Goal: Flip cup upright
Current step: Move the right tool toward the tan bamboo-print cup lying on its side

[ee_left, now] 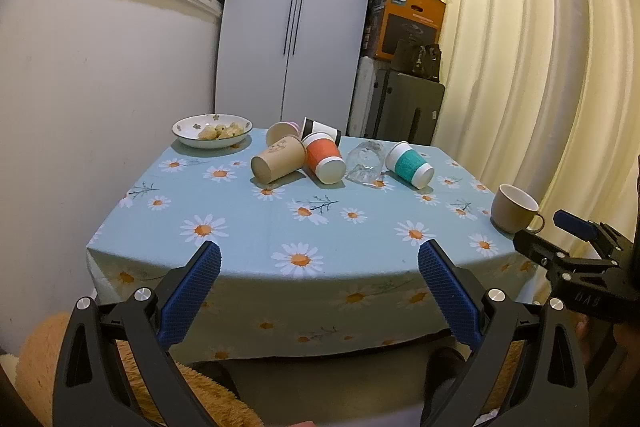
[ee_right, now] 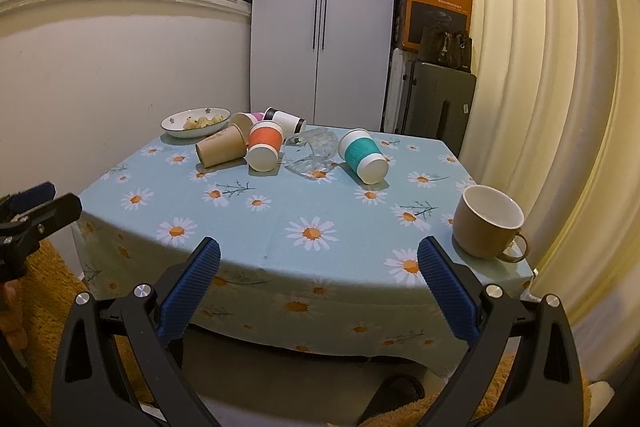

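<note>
Both claws — left claw (ee_left: pixel 319 259), right claw (ee_right: pixel 319 259) — gape, level.

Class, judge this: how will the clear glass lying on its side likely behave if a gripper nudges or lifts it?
The clear glass lies on its side, so a nudge would probably roll it. Its smooth, shiny wall may slip between pads. Being glass, it is likely fragile and heavier than the paper cups beside it.
</note>
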Demonstrator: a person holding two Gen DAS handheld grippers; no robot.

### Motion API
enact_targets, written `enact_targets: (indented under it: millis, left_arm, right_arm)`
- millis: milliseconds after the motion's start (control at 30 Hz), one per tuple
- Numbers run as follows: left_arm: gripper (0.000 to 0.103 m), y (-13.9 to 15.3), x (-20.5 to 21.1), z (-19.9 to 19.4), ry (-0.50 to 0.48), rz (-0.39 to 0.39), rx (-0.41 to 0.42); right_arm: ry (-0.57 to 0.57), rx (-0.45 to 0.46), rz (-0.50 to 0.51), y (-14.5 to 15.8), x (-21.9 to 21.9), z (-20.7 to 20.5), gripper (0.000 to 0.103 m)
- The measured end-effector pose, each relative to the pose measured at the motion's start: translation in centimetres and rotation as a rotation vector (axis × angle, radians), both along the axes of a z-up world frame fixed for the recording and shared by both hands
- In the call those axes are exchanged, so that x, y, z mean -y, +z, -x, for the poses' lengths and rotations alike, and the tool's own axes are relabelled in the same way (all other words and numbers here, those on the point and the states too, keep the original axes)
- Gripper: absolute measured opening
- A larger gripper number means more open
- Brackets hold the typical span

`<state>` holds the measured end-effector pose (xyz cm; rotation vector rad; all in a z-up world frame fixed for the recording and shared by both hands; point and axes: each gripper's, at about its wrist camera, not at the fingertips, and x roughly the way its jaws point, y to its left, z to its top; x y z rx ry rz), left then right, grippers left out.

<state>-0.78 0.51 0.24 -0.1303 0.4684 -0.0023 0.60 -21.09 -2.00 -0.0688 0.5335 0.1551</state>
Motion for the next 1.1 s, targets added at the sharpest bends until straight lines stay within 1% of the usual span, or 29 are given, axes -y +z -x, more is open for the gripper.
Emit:
enact_targets:
  millis: [167,300,400,467,567,700,767,867,933,1000,1100]
  left_arm:
    - [0.096,0.0,0.2,0.2,-0.025,0.008,0.007]
    - [0.096,0.0,-0.3,0.0,-0.023,0.043,-0.009]
    - [0.096,0.3,-0.9,-0.8,-0.078,0.096,-0.042]
    - [0.096,0.6,-1.1,-1.9,-0.096,0.103,-0.063]
    - [0.096,1.1,-1.8,-4.6,-0.122,0.117,-0.106]
    - [0.096,2.0,-3.0,-8.8,-0.143,0.113,-0.177]
    - [0.096,2.5,-3.5,-10.9,-0.160,0.098,-0.196]
    - [0.096,3.3,-4.3,-15.2,-0.183,0.040,-0.227]
    - [0.096,3.3,-4.8,-17.6,-0.190,0.008,-0.256]
    - [0.096,2.7,-5.3,-20.5,-0.206,-0.030,-0.295]
    - [0.096,1.4,-5.8,-24.6,-0.227,-0.086,-0.360]
  right_arm:
    - [-0.002,-0.031,-0.044,0.0,0.5,-0.3,0.098]
    - [-0.002,-0.077,-0.067,-0.3,0.7,-0.9,0.098]
    - [-0.003,-0.126,-0.094,-0.5,1.0,-1.8,0.098]
    - [0.007,-0.165,-0.116,-0.5,1.1,-3.0,0.098]
    - [0.000,-0.184,-0.124,-0.1,1.1,-5.0,0.098]
    - [0.012,-0.242,-0.219,0.5,1.6,-8.7,0.098]
    - [0.019,-0.259,-0.220,1.0,1.4,-10.6,0.098]
    - [0.061,-0.255,-0.207,2.0,0.5,-13.3,0.098]
    - [0.083,-0.267,-0.222,2.4,0.1,-15.2,0.098]
    - [0.102,-0.289,-0.253,2.6,-0.2,-16.9,0.098]
    - [0.120,-0.344,-0.307,2.4,-0.6,-19.9,0.098]
